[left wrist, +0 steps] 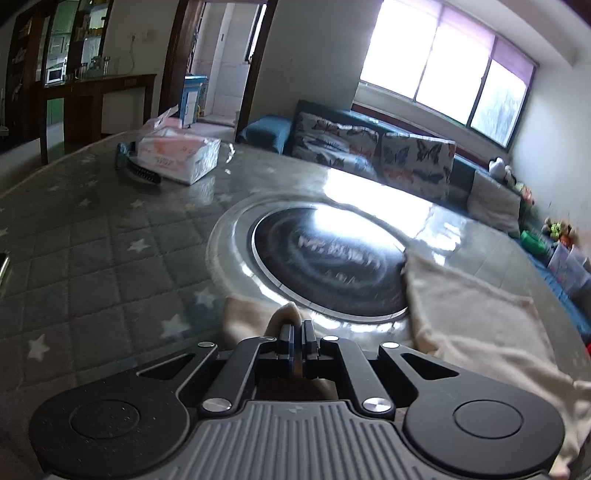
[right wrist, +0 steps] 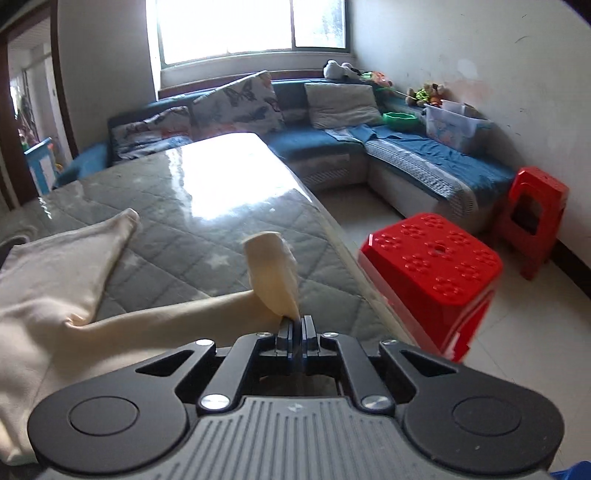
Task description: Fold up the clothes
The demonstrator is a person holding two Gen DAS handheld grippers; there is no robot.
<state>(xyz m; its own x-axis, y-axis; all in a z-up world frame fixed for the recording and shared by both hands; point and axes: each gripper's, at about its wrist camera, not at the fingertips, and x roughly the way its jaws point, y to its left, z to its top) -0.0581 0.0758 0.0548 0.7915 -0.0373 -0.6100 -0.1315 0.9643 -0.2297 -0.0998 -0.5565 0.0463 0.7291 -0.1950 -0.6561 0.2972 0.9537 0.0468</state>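
Since both of my tools are pinching the same cream garment, the main danger I see is losing a corner before the fold is laid.

Through the left wrist camera, my left tool (left wrist: 298,334) has its fingers together on a small peak of the cream garment (left wrist: 476,317), which pokes up just past the fingertips. The bite looks thin, so I judge a sharp tug could pull it free. The rest of the cloth spreads to the right of the round black cooktop (left wrist: 328,262) set into the tabletop (left wrist: 92,240), with one edge lying against the cooktop's rim. That raised rim could snag the cloth if I drag instead of lift. Beyond the cooktop, toward the far left, a tissue pack (left wrist: 177,155) sits on the tabletop, with a dark comb-like object beside it, well clear of the cloth. The surface is a grey quilted cover with white stars under a glossy clear sheet; window glare bounces off it and washes out the far part.

Through the right wrist camera, my right tool (right wrist: 298,330) is clamped on another corner of the garment (right wrist: 55,266), whose end stands up in a soft roll above the fingertips. This grip is close to the tabletop's right edge, and a red stool (right wrist: 432,273) stands just beyond that edge; I judge a slipped corner could slide off toward it. A blue corner sofa (right wrist: 406,151) with cushions runs under the bright window (right wrist: 251,26), and a second red stool stands by the wall.
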